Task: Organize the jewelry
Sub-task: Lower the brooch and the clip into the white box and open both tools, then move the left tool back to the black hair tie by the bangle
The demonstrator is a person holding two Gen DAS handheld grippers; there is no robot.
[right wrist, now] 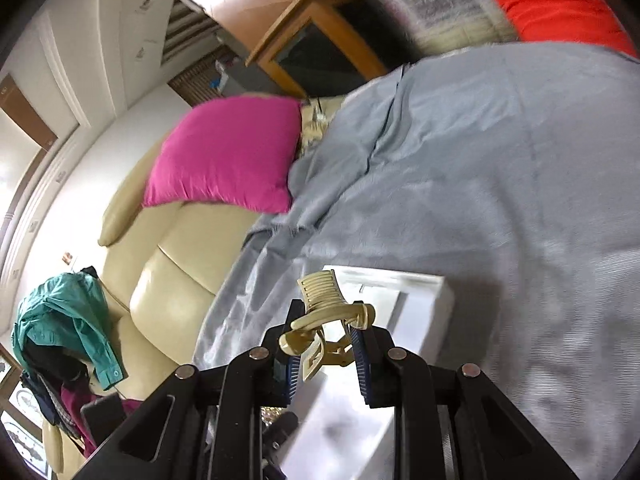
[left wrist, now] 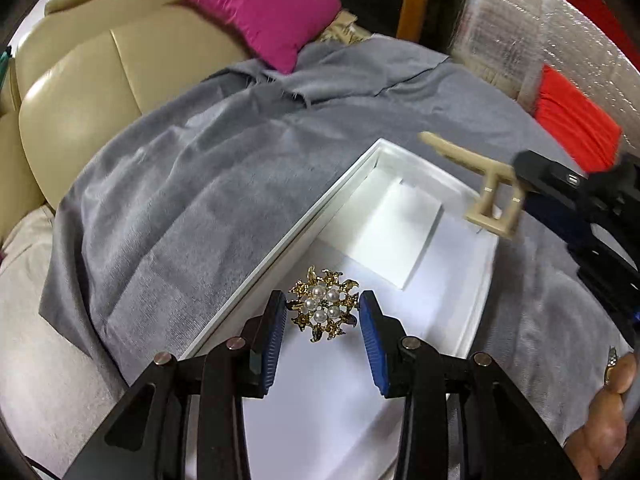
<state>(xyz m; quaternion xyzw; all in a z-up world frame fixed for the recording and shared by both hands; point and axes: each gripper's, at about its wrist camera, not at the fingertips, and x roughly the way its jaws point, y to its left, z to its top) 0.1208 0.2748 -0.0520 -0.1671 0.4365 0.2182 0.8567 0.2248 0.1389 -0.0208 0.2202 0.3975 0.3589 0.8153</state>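
My left gripper (left wrist: 324, 312) is shut on a gold brooch with white pearls (left wrist: 325, 305), its blue pads pressing on either side. It holds the brooch just over the near end of an open white box (left wrist: 304, 232) with a white card (left wrist: 396, 232) inside. My right gripper (right wrist: 326, 340) is shut on a beige hair claw clip (right wrist: 320, 320), teeth pointing away, above the same white box (right wrist: 424, 300). In the left wrist view, the right gripper (left wrist: 520, 178) and its clip (left wrist: 476, 184) hover over the box's far right corner.
The box lies on a grey cloth (left wrist: 200, 200) spread over a beige leather sofa (left wrist: 80, 92). A magenta cushion (left wrist: 248, 4) sits behind, a red cushion (left wrist: 572, 120) and bubble wrap (left wrist: 520, 28) to the right. A hand (left wrist: 608, 420) is at the lower right.
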